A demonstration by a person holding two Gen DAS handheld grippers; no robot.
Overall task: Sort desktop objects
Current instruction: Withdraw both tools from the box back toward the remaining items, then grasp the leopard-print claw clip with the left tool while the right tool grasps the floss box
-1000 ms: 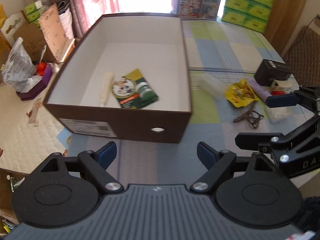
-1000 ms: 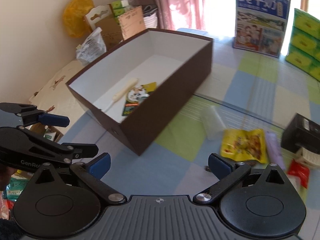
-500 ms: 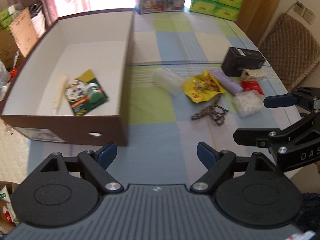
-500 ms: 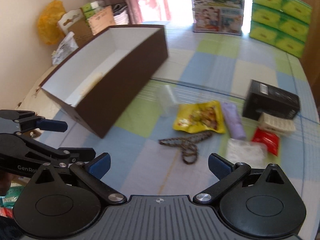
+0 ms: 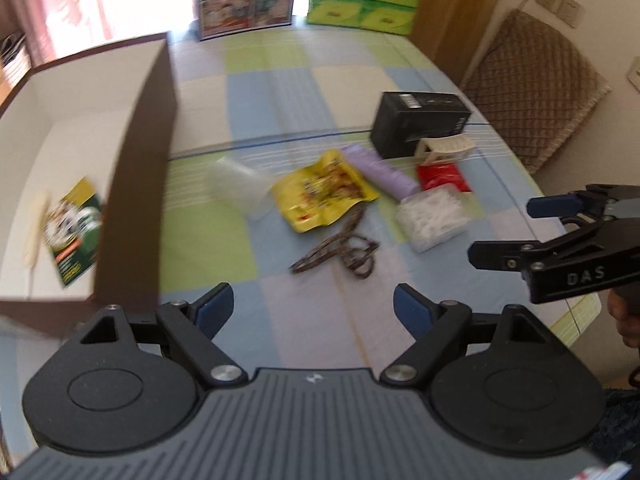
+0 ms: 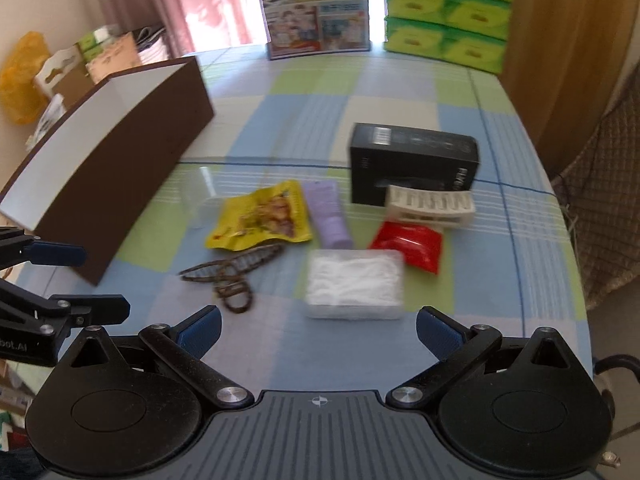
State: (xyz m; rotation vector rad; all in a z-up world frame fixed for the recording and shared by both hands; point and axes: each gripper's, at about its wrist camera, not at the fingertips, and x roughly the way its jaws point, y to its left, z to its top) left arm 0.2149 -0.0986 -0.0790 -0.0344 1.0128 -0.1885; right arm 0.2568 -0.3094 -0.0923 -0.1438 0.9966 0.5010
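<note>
A brown box (image 5: 132, 184) with white inside stands at the left; it also shows in the right wrist view (image 6: 120, 164). It holds a green packet (image 5: 74, 228) and a pale stick (image 5: 36, 224). Loose on the table lie a clear cup (image 5: 240, 186), a yellow snack bag (image 6: 260, 218), a purple tube (image 6: 328, 216), a brown cord (image 6: 228, 276), a clear box of white pieces (image 6: 354, 284), a red packet (image 6: 412, 244), a cream rack (image 6: 430, 204) and a black box (image 6: 412, 164). My left gripper (image 5: 312, 308) and right gripper (image 6: 318, 332) are open and empty, above the table's near side.
Green tissue boxes (image 6: 448, 12) and a printed carton (image 6: 316, 8) stand at the table's far edge. A woven chair (image 5: 532, 88) is at the right. Bags and cartons (image 6: 60, 68) sit on the floor beyond the brown box. The checked tablecloth (image 6: 304, 112) covers the table.
Both grippers have swung right, from facing the brown box to facing the loose objects. Both have stayed open and empty.
</note>
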